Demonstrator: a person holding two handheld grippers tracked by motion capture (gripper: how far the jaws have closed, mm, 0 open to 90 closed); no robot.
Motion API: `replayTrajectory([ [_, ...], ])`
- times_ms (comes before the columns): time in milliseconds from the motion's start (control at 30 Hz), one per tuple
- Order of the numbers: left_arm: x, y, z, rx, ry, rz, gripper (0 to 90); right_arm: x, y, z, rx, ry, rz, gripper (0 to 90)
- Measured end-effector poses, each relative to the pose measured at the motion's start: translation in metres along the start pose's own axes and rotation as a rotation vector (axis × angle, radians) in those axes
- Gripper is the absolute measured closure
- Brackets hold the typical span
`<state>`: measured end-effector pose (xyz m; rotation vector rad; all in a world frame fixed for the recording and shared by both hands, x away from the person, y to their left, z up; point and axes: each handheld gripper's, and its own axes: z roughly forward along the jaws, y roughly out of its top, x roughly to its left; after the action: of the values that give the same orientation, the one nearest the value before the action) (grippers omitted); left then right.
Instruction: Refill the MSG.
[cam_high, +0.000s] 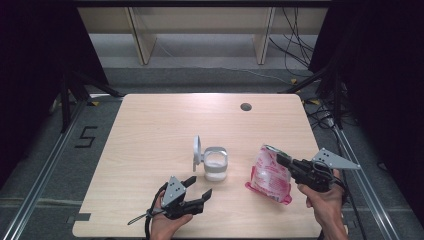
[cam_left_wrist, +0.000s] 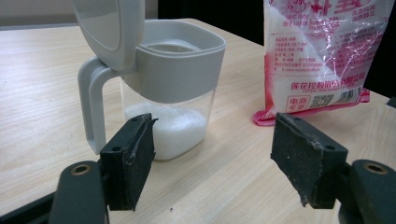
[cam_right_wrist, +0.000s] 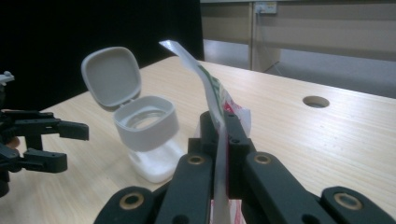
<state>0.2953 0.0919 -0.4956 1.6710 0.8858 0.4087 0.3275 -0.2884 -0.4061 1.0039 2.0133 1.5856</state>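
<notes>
A clear jar (cam_high: 216, 167) with a grey collar and flipped-up grey lid (cam_high: 197, 150) stands mid-table, holding white grains at its bottom (cam_left_wrist: 173, 133). My left gripper (cam_high: 198, 190) is open just in front of it, nothing between its pads (cam_left_wrist: 133, 156). A pink and white bag (cam_high: 270, 176) stands to the jar's right, its bottom on the table. My right gripper (cam_high: 279, 158) is shut on the bag's top edge (cam_right_wrist: 212, 100); the jar (cam_right_wrist: 149, 135) shows beyond it, with the left gripper (cam_right_wrist: 70, 144) at the far left.
A round cable hole (cam_high: 245, 106) sits near the table's far edge. Beyond the table are shelf legs and floor cables (cam_high: 300, 45). Metal rails (cam_high: 45, 170) run along both sides of the table (cam_high: 150, 125).
</notes>
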Motion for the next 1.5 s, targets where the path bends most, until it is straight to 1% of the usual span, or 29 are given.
replayTrajectory([
  [67, 0.0, 0.0, 0.0, 0.011, 0.007, -0.001, 29.1, -0.002, -0.001, -0.001, 0.005, -0.002, 0.003, 90.0],
  [100, 0.0, 0.0, 0.0, -0.004, -0.013, -0.002, 28.9, -0.003, -0.002, -0.001, 0.004, -0.01, 0.001, 90.0],
  [200, -0.001, 0.001, 0.0, -0.011, -0.009, -0.01, 28.7, -0.007, -0.005, -0.001, 0.028, -0.049, -0.014, 90.0],
  [233, -0.001, 0.0, 0.001, -0.006, -0.009, -0.007, 28.4, -0.006, -0.007, 0.0, 0.032, -0.055, 0.005, 90.0],
  [333, -0.001, -0.001, 0.003, 0.004, -0.014, -0.002, 28.0, -0.014, -0.011, 0.002, 0.032, -0.099, -0.074, 90.0],
  [433, -0.002, -0.001, 0.004, 0.006, -0.007, -0.003, 28.0, -0.014, -0.013, 0.004, 0.055, -0.106, -0.062, 90.0],
  [467, -0.002, -0.001, 0.004, 0.008, -0.008, 0.002, 28.0, -0.014, -0.014, 0.005, 0.063, -0.107, -0.044, 90.0],
  [500, -0.001, -0.001, 0.003, 0.009, -0.006, 0.001, 28.0, -0.015, -0.015, 0.006, 0.07, -0.127, -0.063, 90.0],
  [567, -0.001, -0.001, 0.004, -0.005, -0.004, -0.009, 28.0, -0.015, -0.019, 0.008, 0.093, -0.132, -0.039, 90.0],
  [600, 0.0, -0.001, 0.003, 0.002, -0.002, -0.005, 28.0, -0.018, -0.02, 0.008, 0.095, -0.138, -0.051, 90.0],
  [667, 0.0, -0.001, 0.003, 0.005, -0.005, -0.003, 28.0, -0.02, -0.022, 0.01, 0.114, -0.157, -0.038, 90.0],
  [700, 0.0, -0.001, 0.003, 0.005, -0.012, -0.003, 28.0, -0.02, -0.024, 0.011, 0.12, -0.165, -0.011, 90.0],
  [767, 0.001, 0.0, 0.003, 0.001, -0.027, -0.008, 28.0, -0.02, -0.025, 0.012, 0.136, -0.19, -0.012, 89.9],
  [800, 0.001, -0.001, 0.003, 0.004, -0.021, -0.01, 28.0, -0.021, -0.026, 0.012, 0.144, -0.209, -0.038, 90.0],
  [833, 0.001, -0.001, 0.003, 0.008, -0.017, -0.006, 27.7, -0.021, -0.025, 0.012, 0.148, -0.221, -0.026, 89.9],
  [867, 0.001, -0.002, 0.004, 0.005, -0.02, 0.0, 27.7, -0.025, -0.026, 0.014, 0.14, -0.216, -0.066, 89.9],
  [933, 0.002, -0.002, 0.004, 0.006, -0.034, 0.0, 27.7, -0.024, -0.027, 0.016, 0.156, -0.234, -0.031, 89.4],
  [967, 0.001, -0.001, 0.004, 0.008, -0.03, -0.005, 27.7, -0.025, -0.028, 0.018, 0.166, -0.235, -0.034, 89.2],
  [1000, 0.002, -0.002, 0.005, 0.002, -0.037, -0.01, 27.7, -0.028, -0.029, 0.02, 0.166, -0.241, -0.062, 89.0],
  [1033, 0.001, -0.002, 0.004, 0.012, -0.029, -0.003, 27.7, -0.027, -0.03, 0.022, 0.186, -0.253, -0.038, 88.4],
  [1100, 0.003, -0.001, 0.003, 0.02, -0.032, 0.007, 27.7, -0.029, -0.031, 0.025, 0.206, -0.276, -0.041, 87.1],
  [1133, 0.004, -0.001, 0.003, 0.013, -0.03, 0.002, 27.7, -0.031, -0.032, 0.026, 0.207, -0.276, -0.065, 87.0],
  [1200, 0.005, 0.0, 0.003, 0.014, -0.023, -0.003, 27.7, -0.034, -0.034, 0.028, 0.213, -0.276, -0.059, 86.3],
  [1267, 0.007, 0.0, 0.002, 0.019, -0.024, 0.006, 27.8, -0.036, -0.035, 0.029, 0.216, -0.275, -0.038, 85.8],
  [1300, 0.007, 0.001, 0.002, 0.018, -0.02, 0.006, 27.9, -0.034, -0.036, 0.029, 0.223, -0.291, -0.001, 85.0],
  [1333, 0.008, 0.001, 0.002, 0.011, -0.025, 0.007, 28.1, -0.035, -0.037, 0.028, 0.238, -0.292, -0.002, 84.6],
  [1367, 0.009, 0.001, 0.002, 0.012, -0.014, 0.007, 28.5, -0.039, -0.038, 0.03, 0.23, -0.287, -0.031, 84.1],
  [1433, 0.01, 0.002, 0.001, 0.014, 0.005, 0.006, 29.5, -0.038, -0.04, 0.03, 0.239, -0.303, -0.001, 81.9],
  [1500, 0.012, 0.003, -0.001, 0.02, 0.02, 0.012, 30.8, -0.041, -0.041, 0.031, 0.236, -0.307, -0.014, 80.5],
])
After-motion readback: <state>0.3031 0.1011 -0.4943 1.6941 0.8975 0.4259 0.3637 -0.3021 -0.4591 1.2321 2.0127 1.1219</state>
